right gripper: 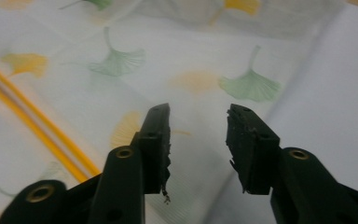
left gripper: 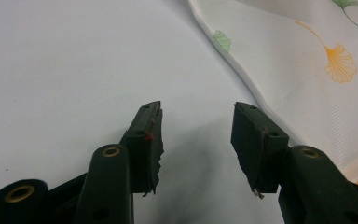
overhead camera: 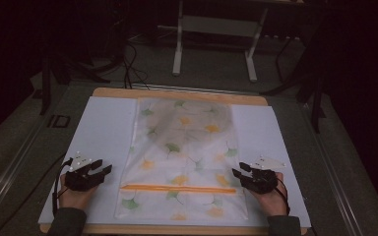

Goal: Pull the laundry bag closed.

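From the high view, a translucent bag printed with ginkgo leaves (overhead camera: 182,157) lay flat along the middle of the white sheet (overhead camera: 103,137) covering the desk (overhead camera: 177,93), its orange zip strip (overhead camera: 177,189) running across near the person's edge. The left hand-held gripper (overhead camera: 104,168) sat just left of the bag, the right hand-held gripper (overhead camera: 237,169) at its right edge; both were released and held nothing. The thin, slack film looked likely to slide or bunch if only one side were pinched, or a jaw could catch the sheet beneath instead.

In the left gripper view, the left hand-held gripper (left gripper: 196,128) stood wide open over bare sheet, the bag's edge (left gripper: 242,70) just beside its right jaw, untouched.

In the right gripper view, the right hand-held gripper (right gripper: 198,133) hung open above the bag's border with nothing between its jaws.
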`<state>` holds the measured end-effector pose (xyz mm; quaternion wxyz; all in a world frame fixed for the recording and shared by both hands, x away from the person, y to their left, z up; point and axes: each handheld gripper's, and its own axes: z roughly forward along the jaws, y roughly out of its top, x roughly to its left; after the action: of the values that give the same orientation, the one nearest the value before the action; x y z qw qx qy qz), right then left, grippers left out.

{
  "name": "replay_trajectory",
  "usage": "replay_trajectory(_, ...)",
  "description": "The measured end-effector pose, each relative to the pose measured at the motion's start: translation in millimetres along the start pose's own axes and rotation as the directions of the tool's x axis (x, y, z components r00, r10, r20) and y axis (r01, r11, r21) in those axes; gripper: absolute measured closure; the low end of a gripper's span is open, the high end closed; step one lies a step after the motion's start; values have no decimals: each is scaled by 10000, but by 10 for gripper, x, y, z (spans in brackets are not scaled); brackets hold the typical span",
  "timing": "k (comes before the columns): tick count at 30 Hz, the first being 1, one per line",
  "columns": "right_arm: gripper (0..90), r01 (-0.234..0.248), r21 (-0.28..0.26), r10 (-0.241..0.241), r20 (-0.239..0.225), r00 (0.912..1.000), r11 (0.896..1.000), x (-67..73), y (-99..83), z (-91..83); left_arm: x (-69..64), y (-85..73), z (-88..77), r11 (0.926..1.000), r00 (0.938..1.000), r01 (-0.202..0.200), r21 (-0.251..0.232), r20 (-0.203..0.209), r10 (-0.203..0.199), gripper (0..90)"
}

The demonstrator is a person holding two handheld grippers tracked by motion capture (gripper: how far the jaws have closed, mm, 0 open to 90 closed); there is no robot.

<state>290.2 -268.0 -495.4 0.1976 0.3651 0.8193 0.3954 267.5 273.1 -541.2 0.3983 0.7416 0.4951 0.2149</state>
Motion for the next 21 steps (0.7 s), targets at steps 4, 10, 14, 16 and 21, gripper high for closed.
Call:
replay_trajectory(4, 612, 341, 54, -339, -328, 9989, 9994, 63, 87, 32, 4, -1, 1, 10000, 10000, 44, -9, 23, -44, 533)
replay_trajectory(10, 621, 696, 2, -693, -802, 9944, 9976, 144, 203, 111, 2, 0, 1, 10000, 10000, -18, 15, 85, 18, 539)
replay_trajectory(14, 622, 915, -68, -917, -1103, 9897, 9958, 207, 280, 161, 5, 2, 5, 10000, 9999, 4, 46, 109, -4, 537)
replay_trajectory(16, 624, 1026, -32, -1022, -1247, 9869, 9947, 245, 324, 183, 4, 5, 10, 10000, 9999, 6, 90, 142, -8, 537)
replay_trajectory(21, 626, 1399, 27, -1379, -1499, 9790, 9902, 355, 436, 234, 1, 7, 15, 9999, 9999, -47, 133, 151, 45, 537)
